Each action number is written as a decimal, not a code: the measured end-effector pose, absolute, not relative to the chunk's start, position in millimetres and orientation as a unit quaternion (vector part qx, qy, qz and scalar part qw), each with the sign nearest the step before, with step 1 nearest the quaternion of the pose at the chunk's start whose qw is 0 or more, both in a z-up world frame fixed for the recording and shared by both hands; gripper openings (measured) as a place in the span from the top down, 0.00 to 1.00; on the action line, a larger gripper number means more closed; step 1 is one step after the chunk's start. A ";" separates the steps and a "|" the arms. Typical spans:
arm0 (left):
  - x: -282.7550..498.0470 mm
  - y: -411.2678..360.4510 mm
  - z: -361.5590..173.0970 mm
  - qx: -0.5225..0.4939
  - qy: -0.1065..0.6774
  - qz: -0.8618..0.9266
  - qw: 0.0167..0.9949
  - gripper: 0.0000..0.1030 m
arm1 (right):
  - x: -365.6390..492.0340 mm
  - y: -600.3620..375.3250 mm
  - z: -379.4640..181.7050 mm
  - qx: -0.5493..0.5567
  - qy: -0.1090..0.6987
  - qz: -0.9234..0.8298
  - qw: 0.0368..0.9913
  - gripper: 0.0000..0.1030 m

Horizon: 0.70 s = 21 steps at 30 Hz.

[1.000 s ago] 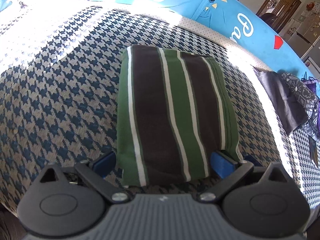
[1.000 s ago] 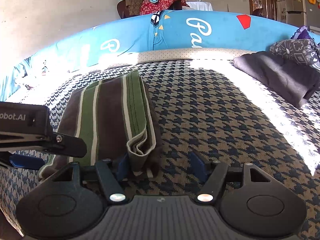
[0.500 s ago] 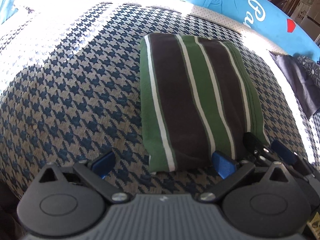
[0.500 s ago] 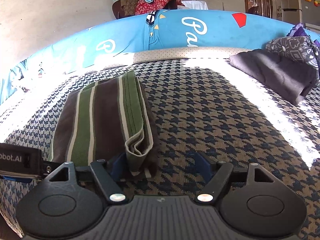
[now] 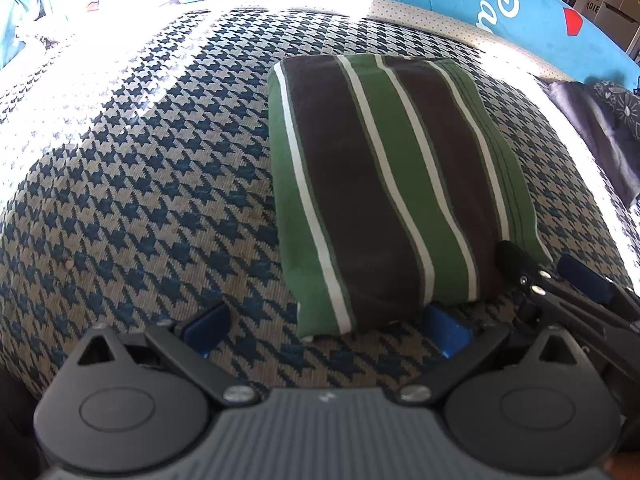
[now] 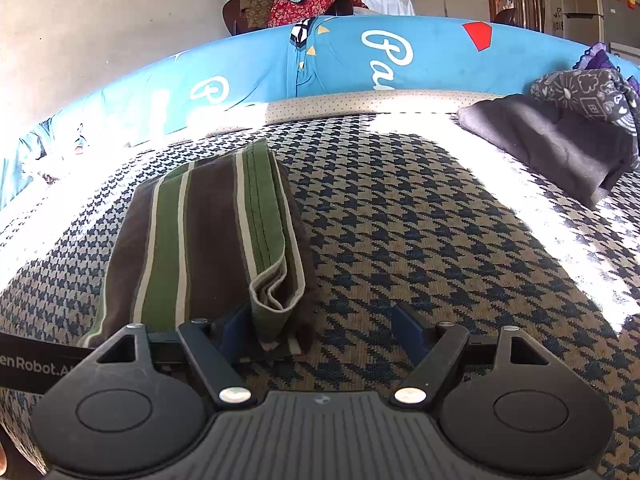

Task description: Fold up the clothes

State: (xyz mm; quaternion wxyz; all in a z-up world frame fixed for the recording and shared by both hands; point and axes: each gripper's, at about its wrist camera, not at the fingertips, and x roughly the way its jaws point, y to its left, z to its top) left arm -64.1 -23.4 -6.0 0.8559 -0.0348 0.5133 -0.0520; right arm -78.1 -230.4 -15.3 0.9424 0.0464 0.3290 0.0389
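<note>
You are looking at a striped garment (image 5: 384, 184) that is already lying as a compact folded rectangle on the houndstooth cover (image 5: 140, 208), so this piece seems finished, or nearly so. In the right wrist view its stacked layers are showing at the near right corner, where the edges are gaping a little rather than lying flush.

Your left gripper (image 5: 326, 326) is standing spread: one blue pad is sitting on the cover at about 7 o'clock of the garment, well clear of it, and the other is tucked just beside the near edge at about 5 o'clock. Nothing is being pinched there.

Your right gripper (image 6: 322, 330) is also spread. The layered corner is sitting between the fingers, close against the left one, while the right one is resting on bare cover; the pads are not pressing on the cloth.

What is remaining, as far as I can judge: at 2 o'clock from the garment, well apart, a dark cloth (image 6: 552, 148) and a patterned cloth (image 6: 588, 94) are lying unfolded in a heap. Those are probably waiting for you. More clothes are piled on a chair (image 6: 304, 4) beyond the blue bolster (image 6: 432, 60).
</note>
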 end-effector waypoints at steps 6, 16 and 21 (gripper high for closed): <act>-65.4 -15.2 -0.4 -0.065 0.511 -0.048 0.856 0.00 | -78.7 -234.0 -12.0 0.058 0.338 0.045 0.938 0.26; -63.9 6.4 5.7 -0.081 0.510 -0.017 0.856 0.00 | -88.6 -242.9 -1.0 0.103 0.370 0.070 0.921 0.26; -64.0 18.4 6.7 -0.096 0.503 0.001 0.859 0.00 | -92.3 -246.0 0.7 0.126 0.383 0.080 0.912 0.26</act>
